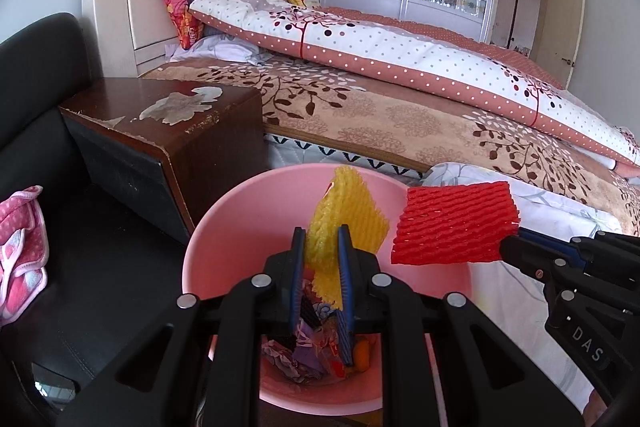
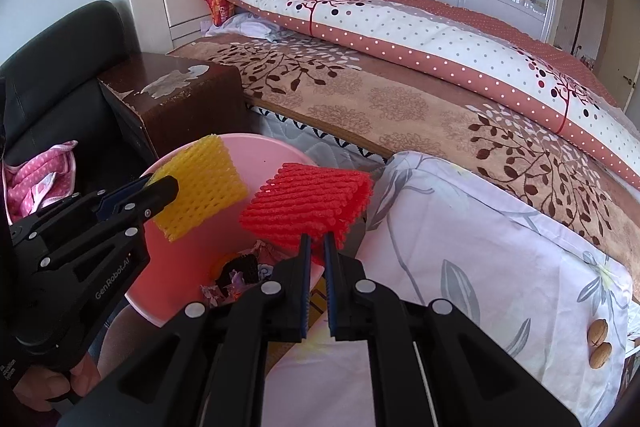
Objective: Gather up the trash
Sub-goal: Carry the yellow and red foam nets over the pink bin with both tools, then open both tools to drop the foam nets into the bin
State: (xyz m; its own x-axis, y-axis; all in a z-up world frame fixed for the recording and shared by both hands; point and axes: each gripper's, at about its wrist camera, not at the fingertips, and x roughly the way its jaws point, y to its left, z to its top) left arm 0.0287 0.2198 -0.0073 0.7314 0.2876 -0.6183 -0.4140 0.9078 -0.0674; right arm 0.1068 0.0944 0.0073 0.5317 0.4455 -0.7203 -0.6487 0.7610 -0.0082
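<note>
Bedside, over the round pink plastic bin (image 1: 240,227), left gripper (image 1: 322,247) pinches a yellow foam fruit net (image 1: 344,215), right gripper (image 2: 316,247) a red foam net (image 2: 308,203), both looking featherlight and squishy, so edge grips seem fine.

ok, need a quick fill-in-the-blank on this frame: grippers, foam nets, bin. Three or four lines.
1. The left hand-held gripper grips a ____ foam net.
2. The right hand-held gripper grips a ____ foam net.
3. The bin below them is ____ in colour.
4. Two ____ lie on the floral cloth.

Missing: yellow; red; pink; walnuts
</note>
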